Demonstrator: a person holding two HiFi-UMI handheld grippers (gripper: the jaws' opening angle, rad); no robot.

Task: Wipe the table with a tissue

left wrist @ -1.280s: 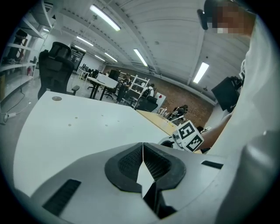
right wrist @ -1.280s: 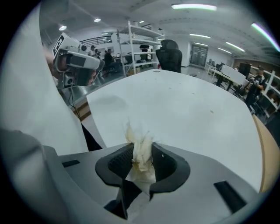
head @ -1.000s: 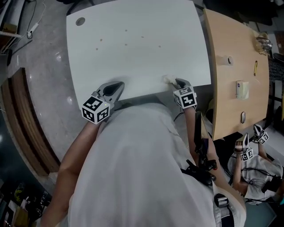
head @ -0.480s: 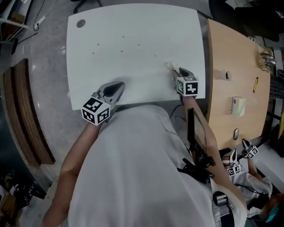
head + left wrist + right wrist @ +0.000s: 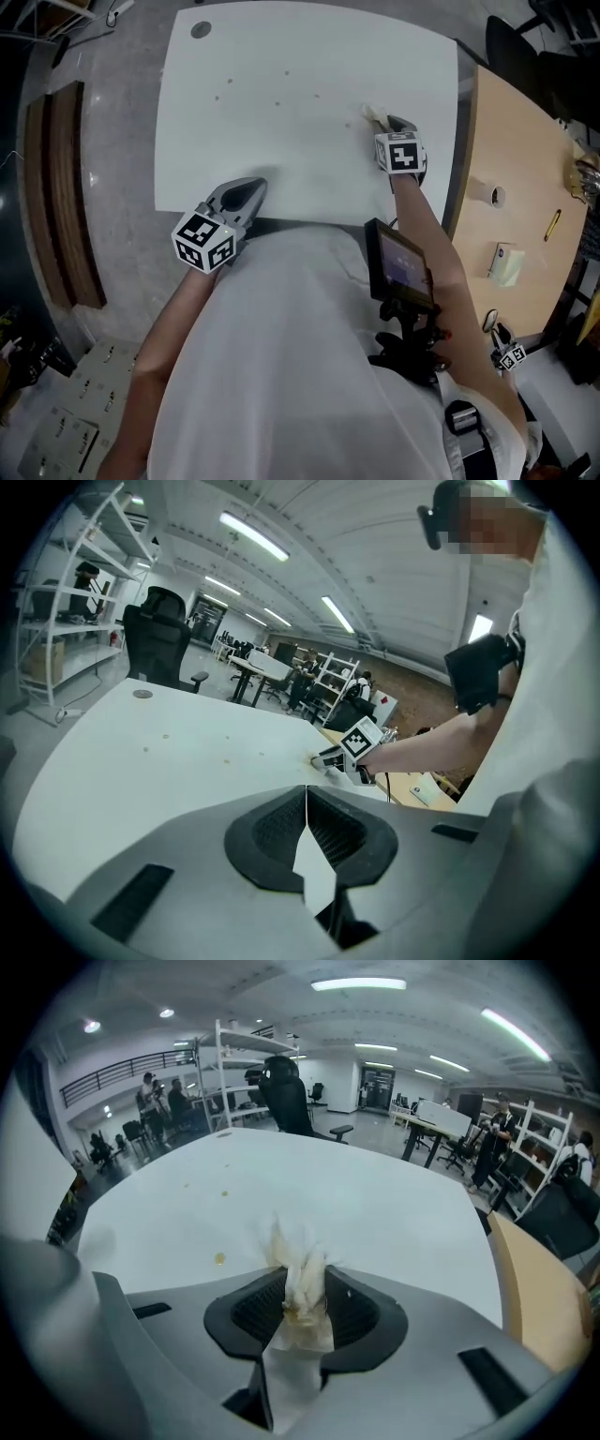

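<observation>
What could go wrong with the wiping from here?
The tissue clamped by the right gripper already looks stained, so it might smear the spots on the table rather than lift them. Only a small wad sticks out past the jaws, so they could scrape the white table.

Open-plan office: desks (image 5: 441, 1119), a swivel chair (image 5: 286, 1096), shelving racks (image 5: 232, 1058).

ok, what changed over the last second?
The right gripper, clamped on the tissue, slid across the white table away from the person, from the near edge toward the brown spots. The left gripper stayed shut and empty at the near edge.
</observation>
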